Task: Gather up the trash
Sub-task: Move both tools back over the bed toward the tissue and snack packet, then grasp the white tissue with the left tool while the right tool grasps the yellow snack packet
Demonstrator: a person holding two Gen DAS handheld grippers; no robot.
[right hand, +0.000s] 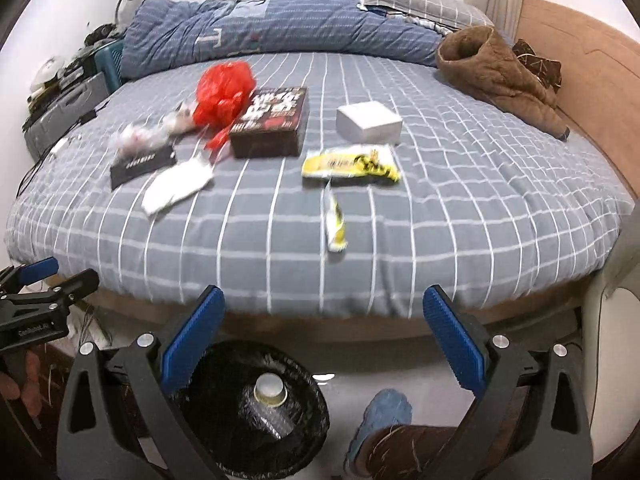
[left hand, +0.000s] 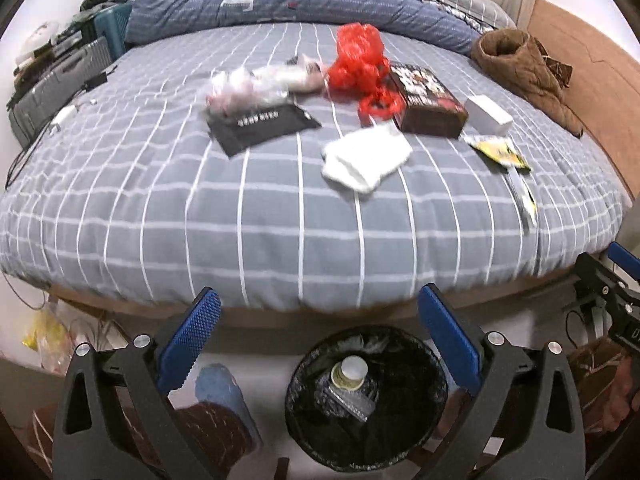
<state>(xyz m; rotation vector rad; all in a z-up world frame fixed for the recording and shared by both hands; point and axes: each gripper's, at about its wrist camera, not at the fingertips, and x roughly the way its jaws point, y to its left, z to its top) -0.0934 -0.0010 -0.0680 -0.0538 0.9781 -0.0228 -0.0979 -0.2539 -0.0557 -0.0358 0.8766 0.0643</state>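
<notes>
I have both tools clear of the bed point(right hand: 460, 184) and above the black-lined bin point(left hand: 366, 404) on the floor. The left tongs point(left hand: 320, 316) stand wide open with nothing between the pads; the right tongs point(right hand: 322, 314) are likewise spread and empty. A plastic bottle point(left hand: 350, 380) already lies inside the bin. The remaining trash is on the bed, well apart from both tools: a red plastic bag point(right hand: 224, 92), a white crumpled paper point(left hand: 366, 158), a yellow wrapper point(right hand: 350, 164), a thin yellow strip point(right hand: 334, 220) and clear plastic wrap point(left hand: 244, 90). I judge three hazards. Thin wrappers may slip from the pads or take the sheet with them. The brown box point(right hand: 272, 122) and white box point(right hand: 368, 122) may not be trash. My slippered foot point(left hand: 224, 396) stands just beside the bin, so a careless step could tip it.
</notes>
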